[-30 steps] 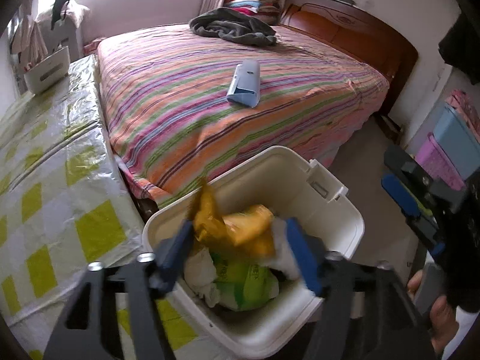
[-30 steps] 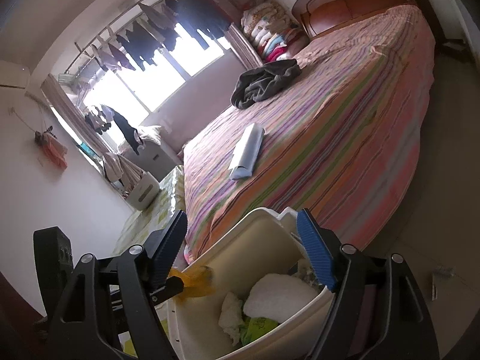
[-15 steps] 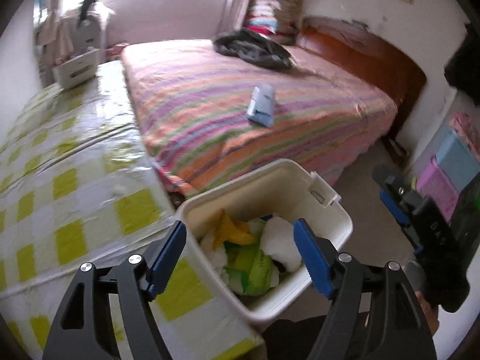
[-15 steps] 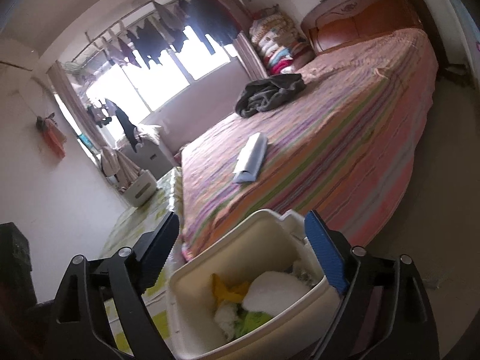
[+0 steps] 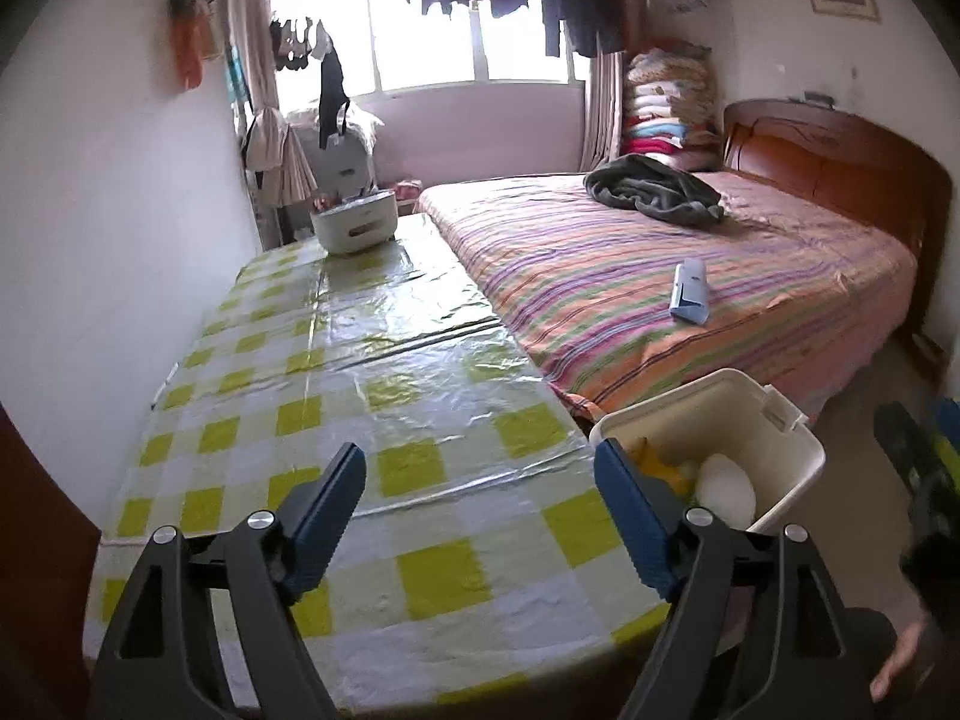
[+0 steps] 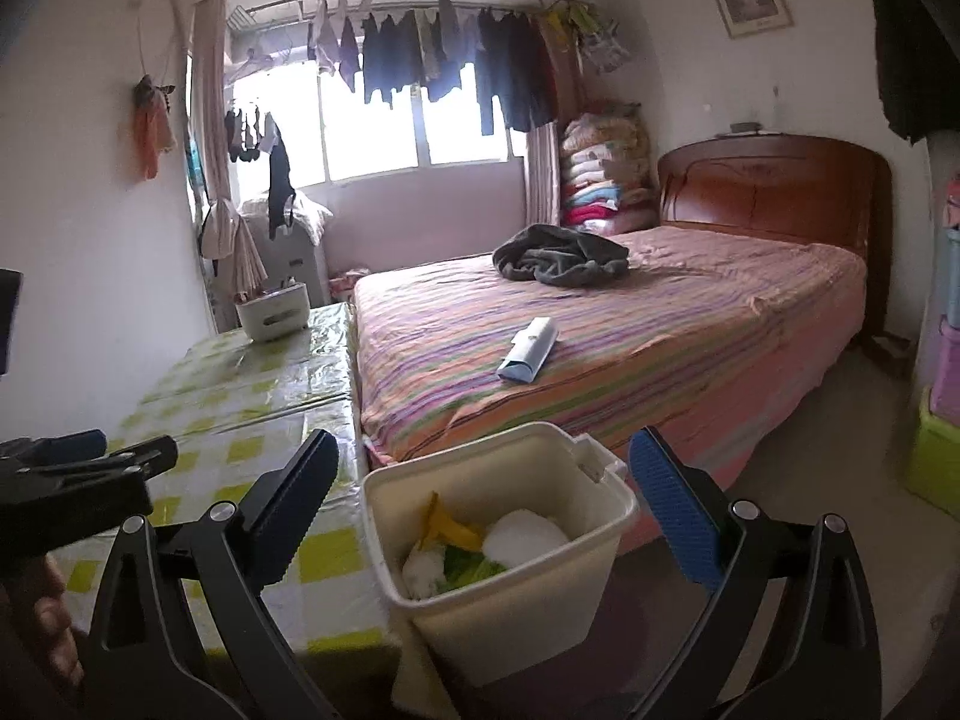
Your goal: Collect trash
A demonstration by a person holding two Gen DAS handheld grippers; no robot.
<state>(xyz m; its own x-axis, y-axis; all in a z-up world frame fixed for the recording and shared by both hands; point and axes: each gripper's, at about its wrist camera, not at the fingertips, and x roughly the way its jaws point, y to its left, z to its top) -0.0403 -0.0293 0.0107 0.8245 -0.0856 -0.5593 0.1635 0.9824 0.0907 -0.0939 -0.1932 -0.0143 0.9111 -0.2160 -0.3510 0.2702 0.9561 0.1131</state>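
A cream plastic bin [image 6: 528,606] [image 5: 792,462] stands on the floor between the table and the bed, holding yellow, white and green trash [image 6: 480,546]. My left gripper [image 5: 480,516] hangs over the checked tablecloth, to the left of the bin; its jaws are opening and hold nothing. My right gripper [image 6: 480,510] is above and just behind the bin; its jaws are opening wide, with nothing gripped. A pale blue folded packet [image 5: 690,291] [image 6: 528,351] lies on the striped bed.
The table [image 5: 372,372] with a yellow-checked plastic cover runs along the left wall, a white container [image 5: 354,222] at its far end. The bed [image 6: 660,348] carries a dark crumpled garment [image 6: 564,255]. Coloured storage boxes [image 6: 942,396] stand at the right.
Both grippers pulled back and up from the bin and widened. The yellow wrapper that hung at the left gripper's finger now lies in the bin. The right view rolled level.
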